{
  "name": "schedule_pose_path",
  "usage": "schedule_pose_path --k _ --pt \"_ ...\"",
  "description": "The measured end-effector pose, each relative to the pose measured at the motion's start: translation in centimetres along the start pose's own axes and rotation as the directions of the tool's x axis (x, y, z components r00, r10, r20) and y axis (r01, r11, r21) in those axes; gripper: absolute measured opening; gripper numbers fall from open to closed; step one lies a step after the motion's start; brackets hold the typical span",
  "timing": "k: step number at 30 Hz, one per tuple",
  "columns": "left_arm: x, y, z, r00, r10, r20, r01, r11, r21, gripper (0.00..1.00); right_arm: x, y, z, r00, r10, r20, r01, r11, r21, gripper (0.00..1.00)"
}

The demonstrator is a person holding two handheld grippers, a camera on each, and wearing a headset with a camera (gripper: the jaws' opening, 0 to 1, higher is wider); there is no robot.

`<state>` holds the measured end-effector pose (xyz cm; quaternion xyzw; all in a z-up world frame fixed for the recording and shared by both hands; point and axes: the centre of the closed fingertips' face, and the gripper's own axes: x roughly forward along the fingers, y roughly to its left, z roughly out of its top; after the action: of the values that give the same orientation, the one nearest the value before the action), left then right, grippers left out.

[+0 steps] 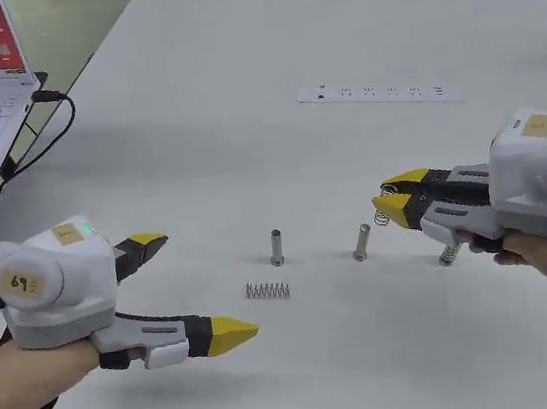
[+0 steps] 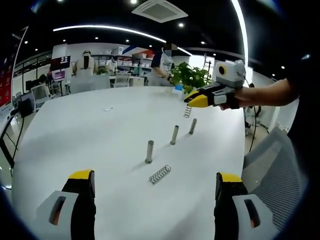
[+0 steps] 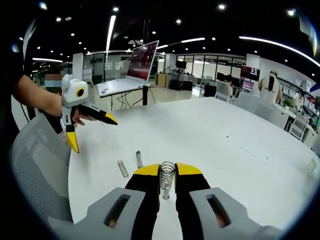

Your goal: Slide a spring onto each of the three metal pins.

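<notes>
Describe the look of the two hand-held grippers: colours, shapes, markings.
Both the left gripper and right gripper have rounded white-and-grey bodies, black jaws with pointed yellow tips, and a tan sticker on top. The left one also carries a round label reading 69.

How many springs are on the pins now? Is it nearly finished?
Looks done: one. The pin under the right gripper seems to wear a spring already.

In hand: the right gripper is shut on a second spring.

Left to do: the middle pin and the end pin are bare. The loose spring lies on the table near the open left gripper.
</notes>
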<state>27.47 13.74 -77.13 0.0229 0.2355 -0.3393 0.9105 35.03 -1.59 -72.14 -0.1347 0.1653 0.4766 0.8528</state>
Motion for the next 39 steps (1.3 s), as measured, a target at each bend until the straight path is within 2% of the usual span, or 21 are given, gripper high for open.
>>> schedule_pose_path --k 12,20,27,33,39 --pt "-0.6 0.6 -0.2 0.9999 0.015 0.001 -0.015 1.000 -0.009 0.98 1.9 -0.5 -1.3 0.9990 0.013 -0.043 -0.013 1.000 -0.001 0.08" --pt "-0.8 0.7 -0.3 0.9998 0.017 0.002 -0.017 1.000 -0.012 0.98 2.6 -0.8 -1.9 0.9988 0.009 -0.048 -0.008 1.000 0.027 0.08" --pt "-1.1 0.7 -0.2 0.9996 0.024 0.015 -0.024 1.000 -0.008 0.98 3.2 -0.8 -2.4 0.9982 0.012 -0.059 -0.011 0.999 0.031 0.08" --pt "-1.3 1.2 -0.4 0.9995 0.028 0.015 -0.028 1.000 -0.009 0.98 3.3 -0.6 -3.2 0.9970 0.015 -0.076 -0.013 1.000 0.023 0.08" --pt "-1.2 1.1 -0.6 0.9996 0.027 0.011 -0.027 1.000 -0.011 0.98 3.5 -0.7 -4.1 0.9949 0.009 -0.100 -0.007 1.000 0.023 0.08"
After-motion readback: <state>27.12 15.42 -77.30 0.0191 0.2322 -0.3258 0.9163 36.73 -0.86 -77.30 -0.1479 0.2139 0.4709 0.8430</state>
